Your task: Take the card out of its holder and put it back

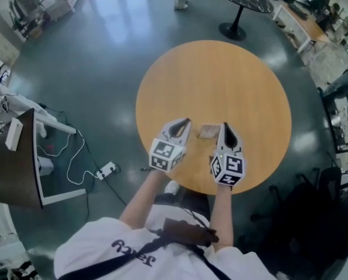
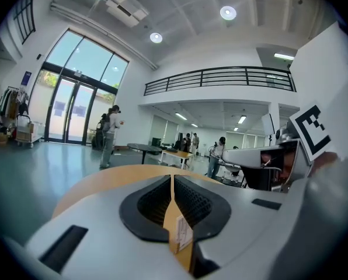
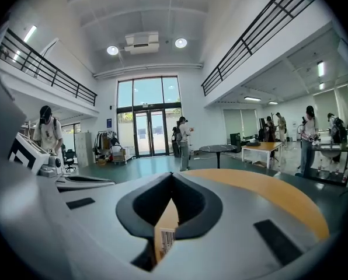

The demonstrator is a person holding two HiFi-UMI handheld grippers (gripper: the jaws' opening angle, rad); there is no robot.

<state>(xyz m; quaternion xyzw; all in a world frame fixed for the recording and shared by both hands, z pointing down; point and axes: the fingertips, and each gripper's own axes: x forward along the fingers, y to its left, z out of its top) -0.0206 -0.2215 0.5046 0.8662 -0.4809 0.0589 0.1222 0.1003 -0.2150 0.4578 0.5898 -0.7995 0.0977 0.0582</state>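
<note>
The left hand-held gripper [image 2: 173,179] is seen fully closed. Its two dark, ribbed pads are pressed together along a thin line, and nothing is held between them. The right hand-held gripper [image 3: 173,178] is closed in the same way, its smooth dark pads meeting in a narrow seam, and nothing is gripped there either. Both bodies are wedge-shaped and made of matt, pale grey plastic. A marker cube [image 1: 165,154] with black-and-white squares is carried at the back of each.

In the head view the two are held side by side above the near part of the counter [image 1: 238,74], a round top of smooth orange-brown wood. The holder [image 1: 208,131], a small flat brownish rectangle, is laid on the counter between the two tips, just beside the right one. Whether it is touched cannot be told, and the card itself cannot be made out. Around the counter a glossy grey-green floor [image 1: 104,51] is seen.
</note>
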